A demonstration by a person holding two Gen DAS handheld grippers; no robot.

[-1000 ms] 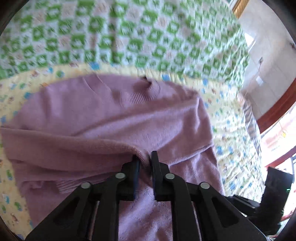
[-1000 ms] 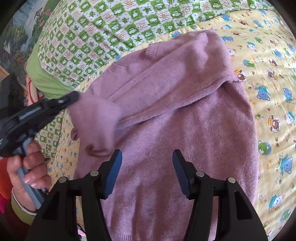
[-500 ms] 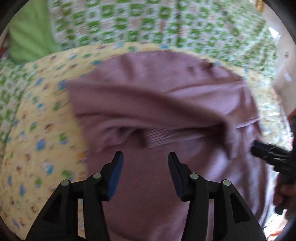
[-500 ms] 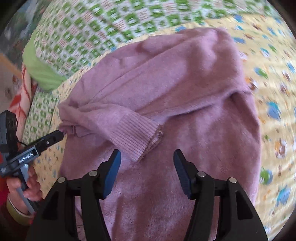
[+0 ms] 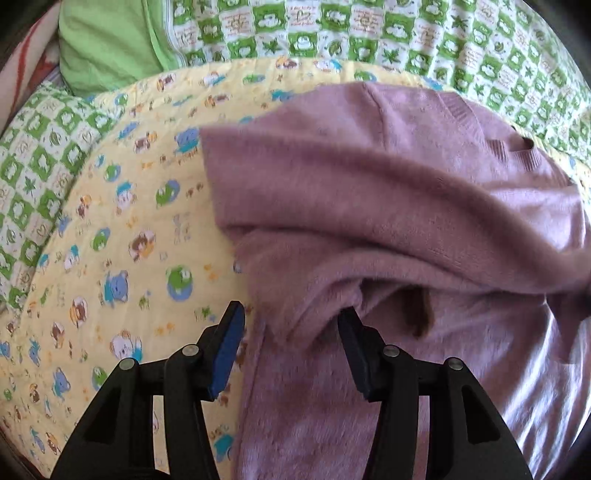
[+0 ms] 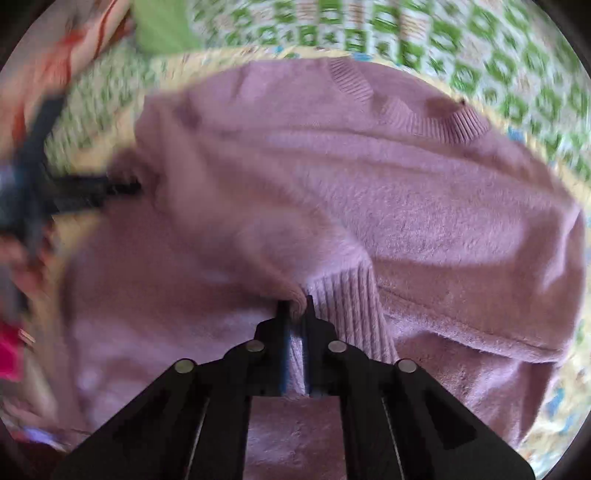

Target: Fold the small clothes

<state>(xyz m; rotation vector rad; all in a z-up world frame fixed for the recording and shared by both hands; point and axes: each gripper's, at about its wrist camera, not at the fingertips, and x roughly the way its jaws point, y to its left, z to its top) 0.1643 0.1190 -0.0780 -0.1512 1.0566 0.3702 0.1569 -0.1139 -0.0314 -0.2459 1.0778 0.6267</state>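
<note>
A small mauve knit sweater lies on a yellow animal-print quilt, with both sleeves folded across its body. My left gripper is open, its jaws either side of the sweater's left side edge. It holds nothing. In the right wrist view the sweater fills the frame. My right gripper is shut on the sleeve at its ribbed cuff. The left gripper also shows, blurred, in the right wrist view at the sweater's left edge.
A green-and-white checked blanket lies beyond the quilt, and also at the left. A plain green pillow sits at the far left corner. The quilt's bare yellow surface spreads left of the sweater.
My left gripper let go of the sleeve, opened and moved left to the sweater's side edge. My right gripper, open before, has shut on the sleeve cuff.
</note>
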